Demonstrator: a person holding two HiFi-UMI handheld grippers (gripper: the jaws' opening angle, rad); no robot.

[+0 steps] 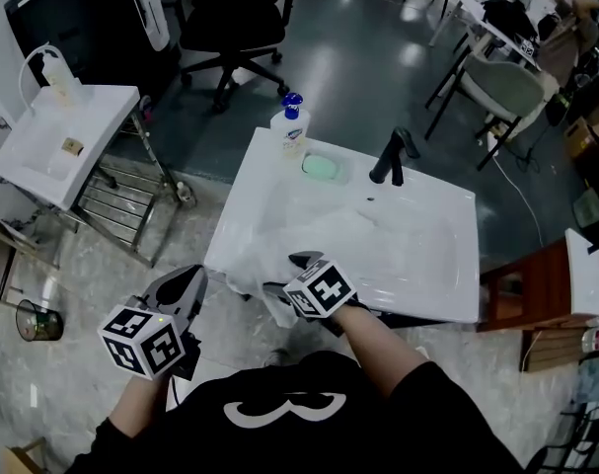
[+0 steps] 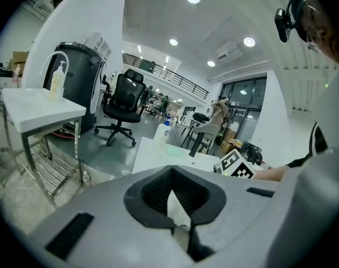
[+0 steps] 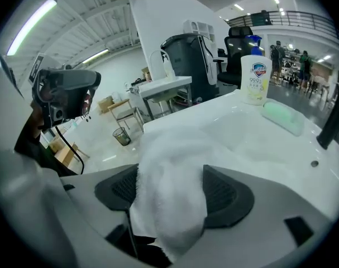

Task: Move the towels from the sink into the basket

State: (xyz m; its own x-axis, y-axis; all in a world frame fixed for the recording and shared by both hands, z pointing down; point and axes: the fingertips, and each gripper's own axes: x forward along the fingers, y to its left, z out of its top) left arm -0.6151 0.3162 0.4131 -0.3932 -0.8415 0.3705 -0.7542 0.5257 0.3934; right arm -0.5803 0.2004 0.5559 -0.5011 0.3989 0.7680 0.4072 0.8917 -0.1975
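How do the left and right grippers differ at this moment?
The right gripper is clamped on a white towel; the left gripper is shut on nothing. The right gripper is at the front edge of the sink; the left gripper hangs off it, over the floor. Both carry marker cubes.

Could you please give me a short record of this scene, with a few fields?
left claw: shut, empty, held over the floor off the front left corner of the sink
right claw: shut on a white towel at the sink's front edge
sink top: black faucet, soap bottle, green soap bar
basket: small dark bin on the floor at far left; cannot tell if it is the one meant
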